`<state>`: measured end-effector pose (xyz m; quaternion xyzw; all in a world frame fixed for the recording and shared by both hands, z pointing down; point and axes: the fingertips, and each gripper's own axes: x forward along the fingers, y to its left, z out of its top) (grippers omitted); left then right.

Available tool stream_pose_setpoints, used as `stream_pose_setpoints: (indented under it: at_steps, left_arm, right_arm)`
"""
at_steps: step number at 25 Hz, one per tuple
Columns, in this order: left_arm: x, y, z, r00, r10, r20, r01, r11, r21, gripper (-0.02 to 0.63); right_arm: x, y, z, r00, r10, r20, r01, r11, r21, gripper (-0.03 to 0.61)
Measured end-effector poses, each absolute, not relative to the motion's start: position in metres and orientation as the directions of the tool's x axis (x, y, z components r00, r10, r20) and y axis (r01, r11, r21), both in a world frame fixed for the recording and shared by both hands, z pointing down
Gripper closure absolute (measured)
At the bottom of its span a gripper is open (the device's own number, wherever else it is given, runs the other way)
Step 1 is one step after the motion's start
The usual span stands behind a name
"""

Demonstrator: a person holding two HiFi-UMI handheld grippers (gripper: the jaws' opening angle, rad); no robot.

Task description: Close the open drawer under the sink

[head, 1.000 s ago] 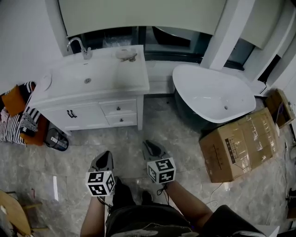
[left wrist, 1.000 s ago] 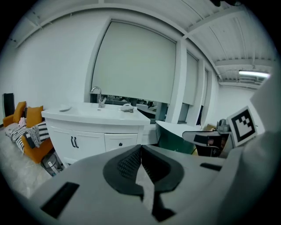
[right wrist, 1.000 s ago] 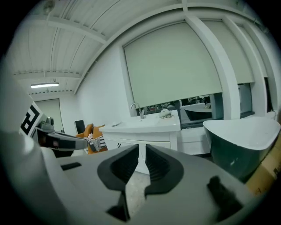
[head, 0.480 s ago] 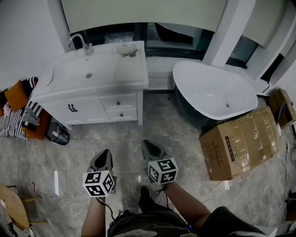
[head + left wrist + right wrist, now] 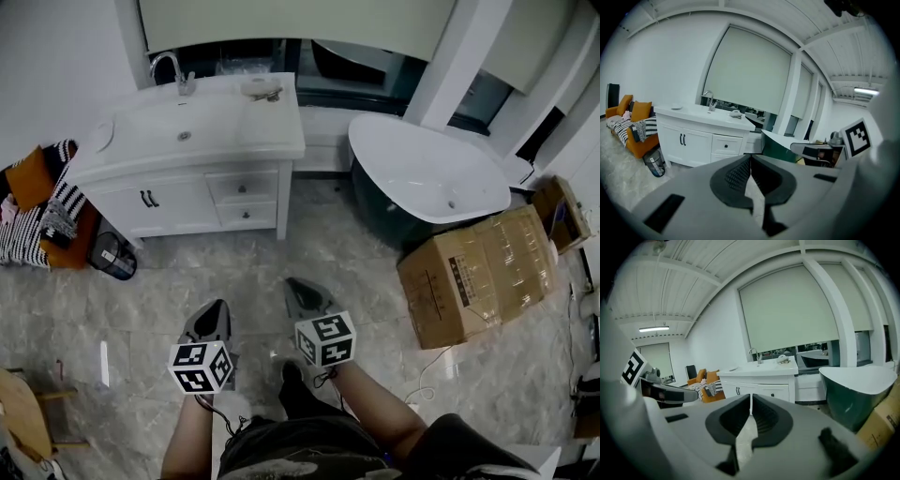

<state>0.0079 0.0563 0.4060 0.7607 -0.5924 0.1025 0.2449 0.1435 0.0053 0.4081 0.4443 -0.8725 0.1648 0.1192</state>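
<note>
The white vanity (image 5: 187, 202) with the sink (image 5: 178, 131) stands at the upper left of the head view. Its two small drawers (image 5: 242, 187) sit flush with the cabinet front, also seen in the left gripper view (image 5: 725, 146). Both grippers hang over the marble floor, well short of the vanity and pointing toward it. My left gripper (image 5: 214, 314) is shut with nothing in it (image 5: 750, 157). The jaws of my right gripper (image 5: 298, 289) are closing, tips meeting, nothing between them (image 5: 751, 397).
A white bathtub (image 5: 422, 173) stands to the right of the vanity, with a large cardboard box (image 5: 478, 272) in front of it. A dark bin (image 5: 112, 255) and an orange seat with a striped blanket (image 5: 37, 211) lie left of the vanity.
The strip of floor between the grippers and the vanity has widened: the person and both grippers have drawn back from it a little.
</note>
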Motion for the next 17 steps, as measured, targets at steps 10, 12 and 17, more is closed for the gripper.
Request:
stream_pose_setpoints:
  at_steps: [10,12,17]
  left_arm:
    - [-0.014,0.157,0.382,0.338,-0.855,0.393,-0.934,-0.252,0.255,0.598]
    - [-0.018,0.176,0.381,0.350,-0.856,0.382,-0.929,-0.265,0.257,0.598]
    - [-0.031,0.219,0.381,0.374,-0.856,0.357,-0.920,-0.293,0.260,0.598]
  right_arm:
    - [0.125,0.118,0.381,-0.520,-0.790,0.325,-0.851,0.513,-0.113,0.548]
    - [0.121,0.141,0.379,-0.513,-0.798,0.318,-0.855,0.508,-0.106,0.549]
    - [0.105,0.191,0.380,-0.504,-0.808,0.306,-0.860,0.501,-0.093,0.552]
